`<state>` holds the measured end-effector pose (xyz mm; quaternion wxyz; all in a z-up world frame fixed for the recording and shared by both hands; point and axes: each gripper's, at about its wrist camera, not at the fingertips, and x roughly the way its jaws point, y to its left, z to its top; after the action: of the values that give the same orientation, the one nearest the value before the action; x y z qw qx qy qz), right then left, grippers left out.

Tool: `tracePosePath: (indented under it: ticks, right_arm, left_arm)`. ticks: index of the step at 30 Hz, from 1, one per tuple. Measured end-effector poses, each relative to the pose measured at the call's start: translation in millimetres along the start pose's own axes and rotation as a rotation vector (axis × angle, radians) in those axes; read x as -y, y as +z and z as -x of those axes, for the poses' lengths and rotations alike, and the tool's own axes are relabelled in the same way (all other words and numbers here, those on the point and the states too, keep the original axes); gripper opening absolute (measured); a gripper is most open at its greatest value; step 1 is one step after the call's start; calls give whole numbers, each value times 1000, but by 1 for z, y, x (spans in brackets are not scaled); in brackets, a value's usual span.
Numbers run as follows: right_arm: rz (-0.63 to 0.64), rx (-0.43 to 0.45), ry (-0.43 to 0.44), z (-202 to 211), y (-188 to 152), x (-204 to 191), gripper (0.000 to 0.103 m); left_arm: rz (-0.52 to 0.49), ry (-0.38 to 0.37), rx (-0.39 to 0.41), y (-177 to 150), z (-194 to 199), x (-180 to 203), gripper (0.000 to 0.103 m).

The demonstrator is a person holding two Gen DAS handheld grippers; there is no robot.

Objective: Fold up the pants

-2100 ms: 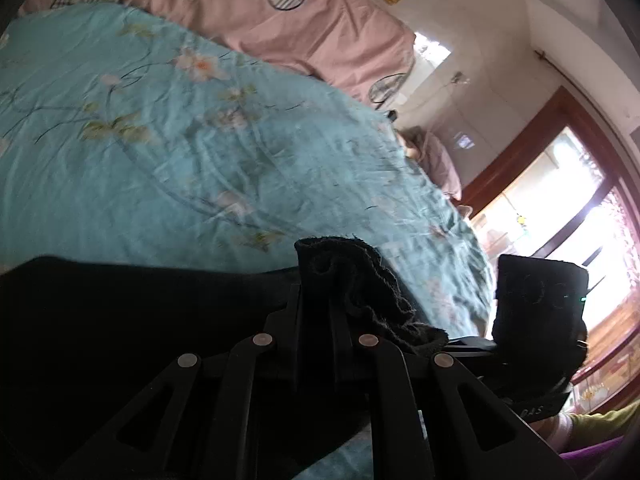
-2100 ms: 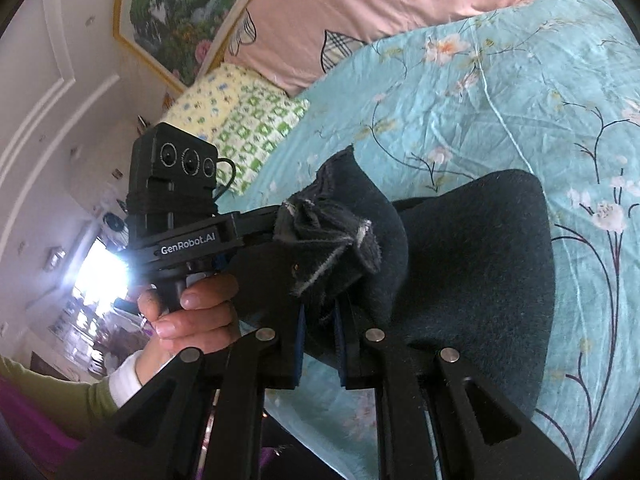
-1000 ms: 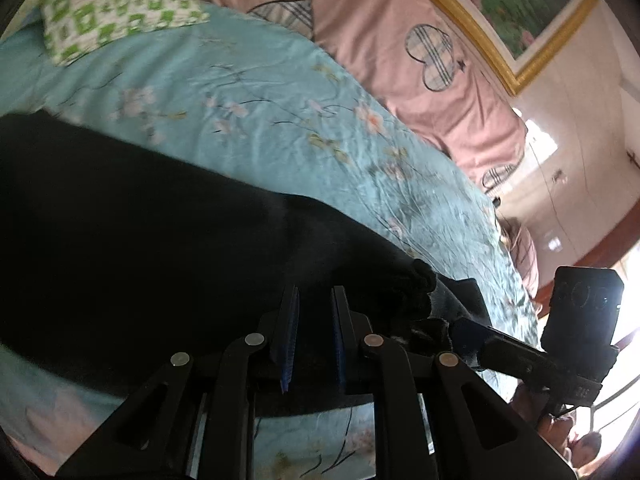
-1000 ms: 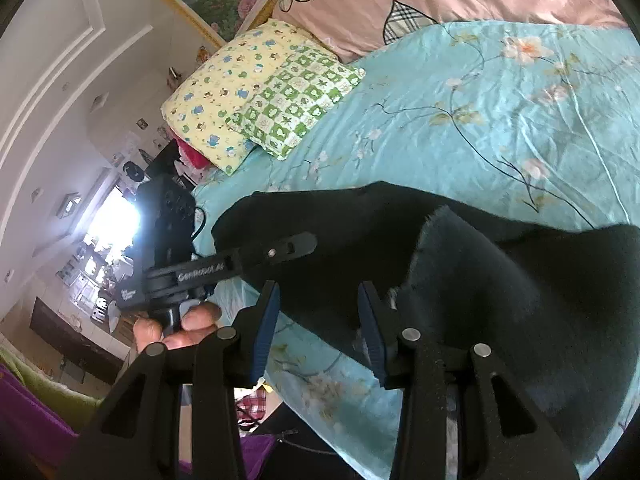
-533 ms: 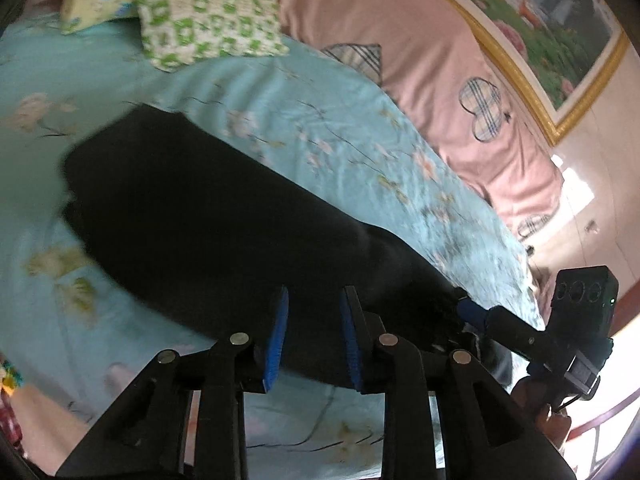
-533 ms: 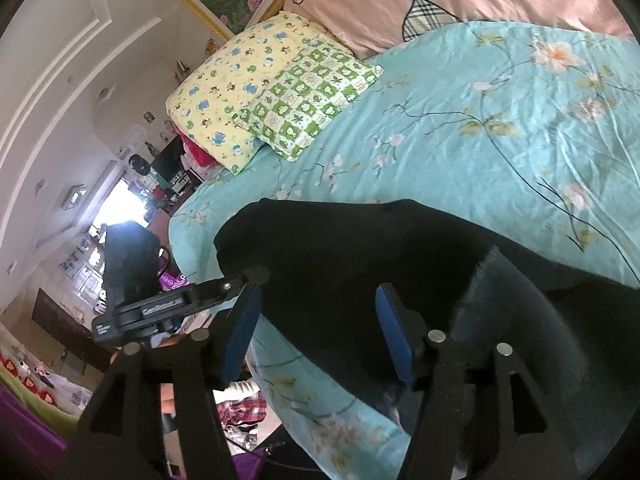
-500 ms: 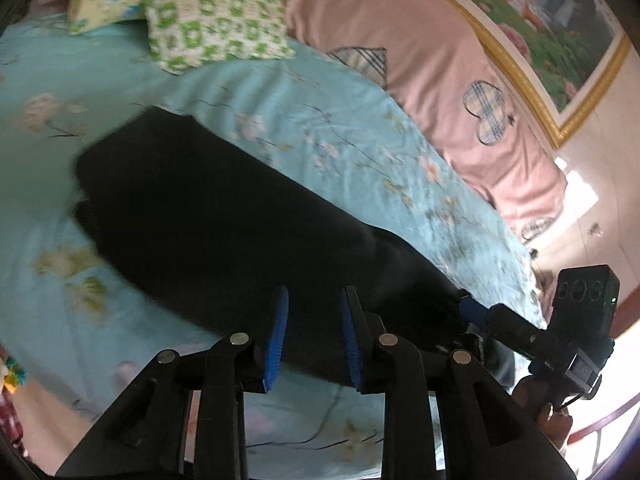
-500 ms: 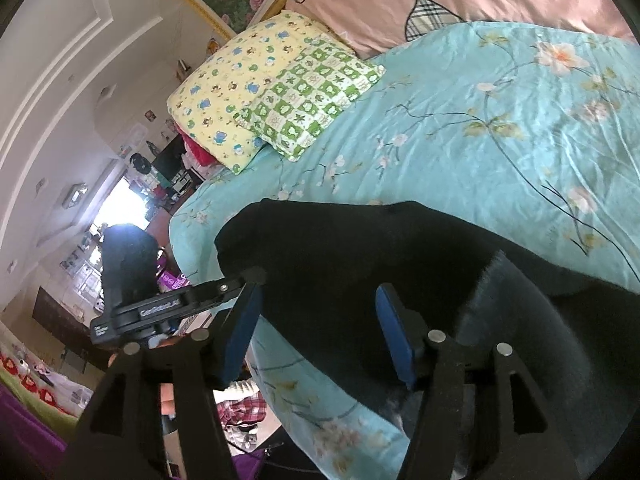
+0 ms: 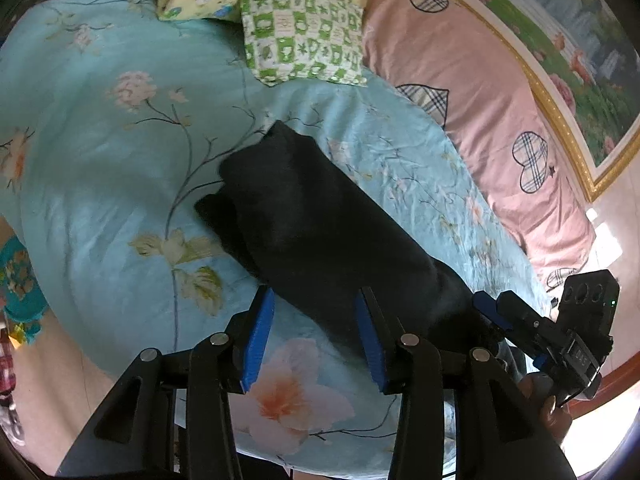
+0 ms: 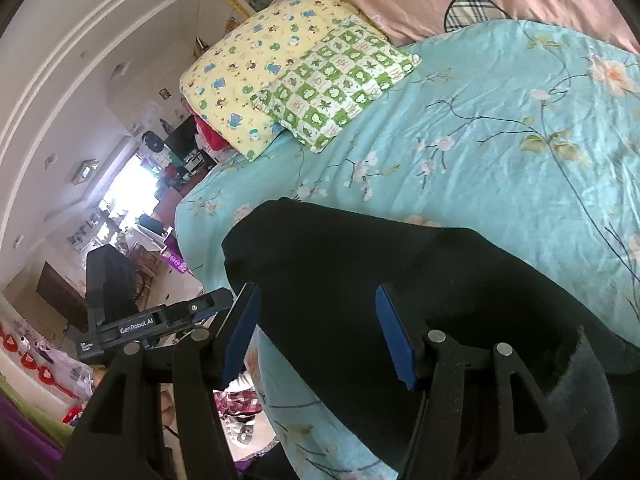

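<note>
black pants (image 9: 320,232) lying in a long strip on the turquoise floral bed cover (image 9: 120,152), left hand-held gripper (image 9: 316,336) spread and holding nothing, right hand-held gripper (image 10: 320,328) spread and holding nothing, green checked pillow (image 9: 304,28) beyond

black pants (image 9: 320,232) lie flat on the bed, folded lengthwise into one long strip, lower layer peeking out along one edge.

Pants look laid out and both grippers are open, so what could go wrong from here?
1. The pants lie near the bed edge; a tug could slide them off.
2. One layer pokes out at the far end, so the next fold may come out uneven.
3. The left gripper and right gripper are close and might collide.
</note>
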<state>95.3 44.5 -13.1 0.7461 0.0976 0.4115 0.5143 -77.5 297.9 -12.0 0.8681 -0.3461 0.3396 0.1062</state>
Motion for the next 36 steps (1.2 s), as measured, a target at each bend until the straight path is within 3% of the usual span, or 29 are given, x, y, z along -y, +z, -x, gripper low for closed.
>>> tracePosePath:
  ticks: [11,17,28,34,36]
  right_arm:
    - [64,-56,20,-31,22,-12,61]
    - [148,-102,30,-62,52,-21,61]
    - [344,-277,29,-149,94,-47,61]
    - [400,-436,51,-196,98,-49,61]
    - [419,-489,42,-210,96,-49,52]
  left_arm:
    - [91,19,17,9,3,-26,49]
    - [126,6,10,13,-4,-35,52]
    - [192,29,-14,22,-28,-54,52]
    - [187,16,-27,25,-41,-56,54]
    - [176,20,-25,27,-44,-55,54]
